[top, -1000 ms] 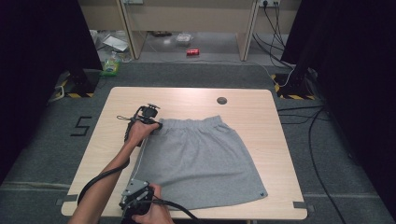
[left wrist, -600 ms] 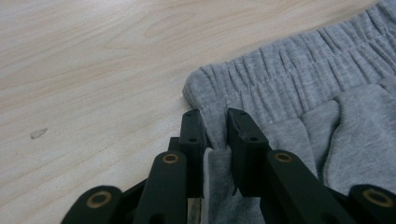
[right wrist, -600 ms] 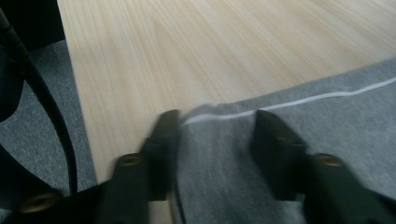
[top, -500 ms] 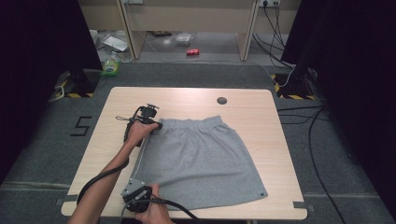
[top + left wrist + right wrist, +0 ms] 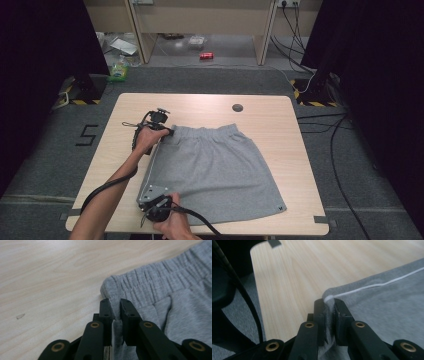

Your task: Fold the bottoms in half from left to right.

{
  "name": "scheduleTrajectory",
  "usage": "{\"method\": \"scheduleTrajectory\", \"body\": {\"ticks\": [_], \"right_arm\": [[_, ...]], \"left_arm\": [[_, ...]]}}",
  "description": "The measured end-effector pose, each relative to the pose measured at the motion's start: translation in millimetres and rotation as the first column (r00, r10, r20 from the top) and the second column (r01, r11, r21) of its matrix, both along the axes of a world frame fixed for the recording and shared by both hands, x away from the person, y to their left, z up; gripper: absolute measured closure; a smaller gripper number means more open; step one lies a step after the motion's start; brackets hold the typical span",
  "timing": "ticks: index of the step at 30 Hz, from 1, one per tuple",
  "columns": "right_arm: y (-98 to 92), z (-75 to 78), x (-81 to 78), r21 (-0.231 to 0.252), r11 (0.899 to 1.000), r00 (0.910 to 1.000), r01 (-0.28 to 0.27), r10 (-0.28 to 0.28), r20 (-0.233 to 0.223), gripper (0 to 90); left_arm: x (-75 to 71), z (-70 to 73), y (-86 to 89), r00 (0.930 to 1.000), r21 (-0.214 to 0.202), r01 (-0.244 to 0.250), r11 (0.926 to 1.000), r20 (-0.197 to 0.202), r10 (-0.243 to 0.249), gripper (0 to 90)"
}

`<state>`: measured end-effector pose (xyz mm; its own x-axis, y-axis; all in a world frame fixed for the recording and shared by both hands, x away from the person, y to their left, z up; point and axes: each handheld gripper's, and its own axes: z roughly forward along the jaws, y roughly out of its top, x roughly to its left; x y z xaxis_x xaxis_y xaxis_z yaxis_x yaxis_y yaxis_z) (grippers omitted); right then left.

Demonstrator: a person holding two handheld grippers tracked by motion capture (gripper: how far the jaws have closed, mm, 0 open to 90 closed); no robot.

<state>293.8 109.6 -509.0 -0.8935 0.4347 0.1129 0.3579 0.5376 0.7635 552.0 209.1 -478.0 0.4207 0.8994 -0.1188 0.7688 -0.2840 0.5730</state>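
- At the centre of the high view, a grey skirt [image 5: 215,172] with a gathered elastic waistband [image 5: 155,280] lies flat on the light wooden surface [image 5: 295,145]. The waistband is toward the upper middle of the frame and the hem runs toward the lower right.
- The left tongs [image 5: 167,131] sit at the upper-left corner of the skirt. In the left gripper view [image 5: 115,305] the jaws are clenched on a thin fold of grey cloth just below the waistband's end.
- The right tongs [image 5: 156,204] are at the lower-left corner, near the surface's near edge. In the right gripper view [image 5: 329,305] they are clenched on the corner where a white piped seam [image 5: 372,286] meets the hem.
- Both grips take only a narrow bite close to the cloth's edge. My guess is that a sharp lift or tug could pull the fabric out, the hem corner most of all, since little cloth sits between those jaws.
- If one hand rose faster than the other, the edge held between them would likely sag or twist, and the skirt would bunch rather than travel flat.
- The elastic at the waistband can stretch under a pull. That would probably let the left corner creep while the rest of the skirt lags on the surface.
- The right gripper's cable [image 5: 200,220] trails beside the lower hem. A drag toward the person might catch cloth on it.
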Motion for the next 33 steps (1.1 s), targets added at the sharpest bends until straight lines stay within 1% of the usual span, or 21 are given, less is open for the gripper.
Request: {"method": "scheduleTrajectory", "body": {"ticks": [1,2,3,4,6,7,10,13,14,15,18,19,20,22,26,28,29,30,31,32,33], "right_arm": [[-2.7,2.4,0.7,0.012,1.0,1.0,0.005,-0.005,0.001,82.2],[-5.6,4.9,1.7,0.025,1.0,1.0,0.006,-0.006,0.005,82.2],[-8.6,7.5,2.9,0.032,0.999,0.9999,0.003,-0.003,0.012,82.2],[-11.5,10.4,2.7,0.043,0.999,0.9999,0.012,-0.012,0.003,82.3],[-14.8,13.6,3.3,0.051,0.999,0.9999,0.012,-0.013,0.009,82.3],[-18.3,16.9,3.7,0.056,0.998,0.9997,0.016,-0.017,0.018,82.3],[-29.2,25.9,4.4,0.089,0.996,0.9994,0.029,-0.031,0.017,82.4],[-47.8,38.4,5.3,0.121,0.991,0.9981,0.052,-0.056,0.026,82.4],[-47.8,38.4,5.3,0.121,0.991,0.9981,0.052,-0.056,0.026,82.4],[-59.4,44.7,5.5,0.13,0.989,0.9965,0.07,-0.075,0.036,82.4],[-79.2,52.0,5.6,0.152,0.983,0.9933,0.103,-0.109,0.037,82.4],[-86.3,54.0,5.6,0.157,0.981,0.9919,0.114,-0.121,0.039,82.4],[-86.3,54.0,5.6,0.157,0.981,0.9919,0.114,-0.121,0.039,82.4],[-100.4,57.1,5.3,0.17,0.976,0.9886,0.136,-0.145,0.04,82.4],[-128.1,60.3,4.0,0.201,0.963,0.9812,0.181,-0.191,0.028,82.5],[-141.4,61.1,2.9,0.217,0.954,0.9757,0.207,-0.218,0.028,82.5],[-154.5,61.6,1.3,0.232,0.946,0.9706,0.228,-0.24,0.023,82.4],[-154.5,61.6,1.3,0.232,0.946,0.9706,0.228,-0.24,0.023,82.4],[-168.8,61.8,-0.7,0.243,0.936,0.9635,0.255,-0.267,0.02,82.4],[-168.8,61.8,-0.7,0.243,0.936,0.9635,0.255,-0.267,0.02,82.4],[-173.7,61.6,-1.2,0.249,0.932,0.9609,0.262,-0.276,0.021,82.4]], "left_arm": [[0.4,5.7,0.2,1.0,-0.015,-0.004,0.9999,0.002,0.004,79.9],[0.4,5.7,0.2,1.0,-0.015,-0.004,0.9999,0.002,0.004,79.9],[0.7,10.8,-0.9,1.0,-0.021,-0.005,0.9998,0.005,0.005,79.9],[0.7,10.8,-0.9,1.0,-0.021,-0.005,0.9998,0.005,0.005,79.9],[1.3,16.0,-3.3,1.0,-0.03,-0.007,0.9995,0.006,0.007,79.9],[1.6,20.0,-5.5,0.9999,-0.039,-0.01,0.9992,0.009,0.01,79.9],[1.9,32.7,-14.4,0.9998,-0.067,0.001,0.9978,0.02,0.0,79.9],[2.5,45.4,-24.9,0.9994,-0.071,0.013,0.9974,0.034,-0.011,79.9],[2.7,49.6,-28.7,0.9991,-0.063,0.019,0.9979,0.039,-0.016,79.9],[2.9,53.4,-32.6,0.9989,-0.063,0.021,0.9978,0.044,-0.019,79.9],[2.7,62.7,-44.4,0.9983,-0.066,0.031,0.9973,0.05,-0.028,79.9],[3.1,66.7,-51.7,0.9982,-0.065,0.034,0.9973,0.051,-0.031,79.9],[3.1,66.7,-51.7,0.9982,-0.065,0.034,0.9973,0.051,-0.031,79.9],[4.1,69.9,-59.9,0.9981,-0.055,0.037,0.9978,0.05,-0.035,79.9],[5.9,74.6,-73.6,0.998,-0.054,0.042,0.9977,0.05,-0.04,79.9],[6.0,77.9,-81.1,0.9977,-0.058,0.048,0.9971,0.05,-0.045,80.0],[5.9,79.8,-84.9,0.9974,-0.057,0.052,0.997,0.052,-0.049,80.1],[6.0,81.6,-88.7,0.9971,-0.056,0.056,0.9969,0.055,-0.053,80.1],[5.9,83.6,-93.7,0.9968,-0.055,0.059,0.9967,0.058,-0.056,80.1],[5.7,84.6,-96.9,0.9966,-0.054,0.062,0.9966,0.058,-0.059,80.1],[5.6,86.2,-102.3,0.9962,-0.054,0.068,0.9962,0.058,-0.065,80.1]]}}
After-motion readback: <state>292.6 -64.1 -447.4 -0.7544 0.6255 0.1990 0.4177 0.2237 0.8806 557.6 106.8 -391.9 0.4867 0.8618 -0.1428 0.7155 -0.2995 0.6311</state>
